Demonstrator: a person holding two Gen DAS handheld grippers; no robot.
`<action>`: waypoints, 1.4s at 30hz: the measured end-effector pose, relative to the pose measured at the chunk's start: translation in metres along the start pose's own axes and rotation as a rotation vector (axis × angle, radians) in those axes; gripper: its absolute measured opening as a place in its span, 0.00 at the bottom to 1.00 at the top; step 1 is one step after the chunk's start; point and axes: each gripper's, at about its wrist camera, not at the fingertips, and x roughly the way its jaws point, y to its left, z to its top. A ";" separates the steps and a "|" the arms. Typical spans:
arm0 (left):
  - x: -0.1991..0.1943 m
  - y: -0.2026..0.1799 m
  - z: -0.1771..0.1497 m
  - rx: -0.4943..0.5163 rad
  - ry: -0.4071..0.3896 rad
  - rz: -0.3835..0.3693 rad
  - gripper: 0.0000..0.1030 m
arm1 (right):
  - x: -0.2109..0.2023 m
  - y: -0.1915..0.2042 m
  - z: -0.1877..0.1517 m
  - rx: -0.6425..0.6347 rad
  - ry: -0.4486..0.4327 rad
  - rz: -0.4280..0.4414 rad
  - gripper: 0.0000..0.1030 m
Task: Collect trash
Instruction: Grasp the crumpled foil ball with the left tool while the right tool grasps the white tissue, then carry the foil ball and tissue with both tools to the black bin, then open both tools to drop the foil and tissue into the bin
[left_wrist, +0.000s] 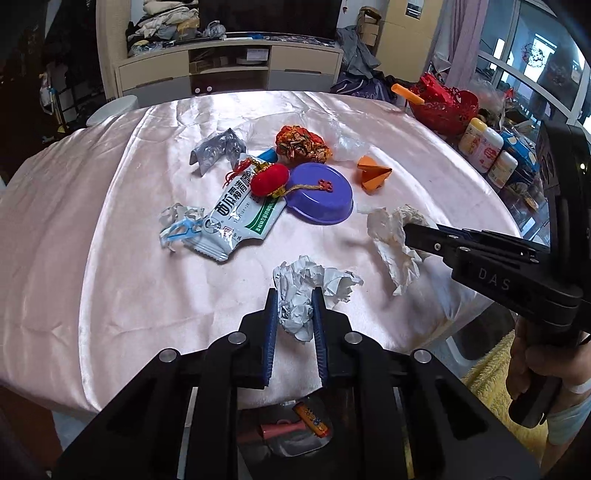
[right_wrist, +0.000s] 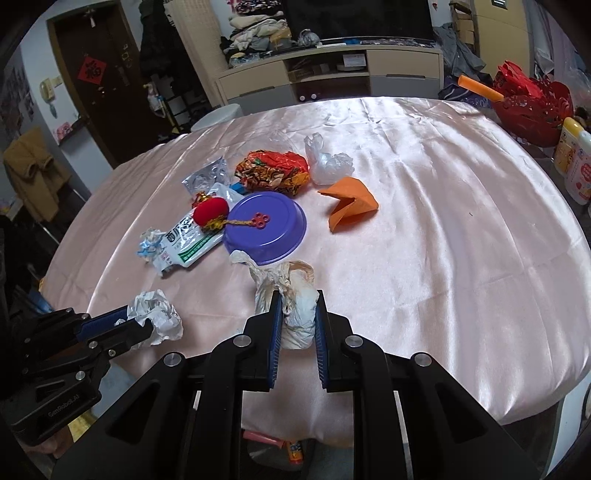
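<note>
My left gripper is clamped on a crumpled white paper ball, near-left of the upturned purple plastic bowl. My right gripper pinches a wrinkled cream tissue wad, its long axis running toward that bowl. Only the right view shows the dark door.

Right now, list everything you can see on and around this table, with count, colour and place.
crumpled paper: one, white-grey, near table edge, in left jaws
tissue wad: one, cream, near edge, in right jaws
bowl: one, purple, upside down, centre
lantern charm: one, red, tassel lying across bowl
packet: one, white-green, under charm
folded paper: one, orange, right of bowl
foil wrapper: one, orange-red, behind bowl
tablecloth: one, pink satin
left gripper: one, black
right gripper: one, black
</note>
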 end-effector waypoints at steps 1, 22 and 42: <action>-0.005 0.001 -0.003 -0.005 -0.005 0.002 0.16 | -0.004 0.003 -0.003 -0.003 -0.003 0.003 0.17; -0.065 0.010 -0.092 -0.036 0.014 0.043 0.16 | -0.042 0.060 -0.085 -0.116 0.069 0.014 0.17; -0.001 0.006 -0.171 -0.054 0.237 -0.001 0.17 | 0.006 0.058 -0.150 -0.057 0.275 0.066 0.20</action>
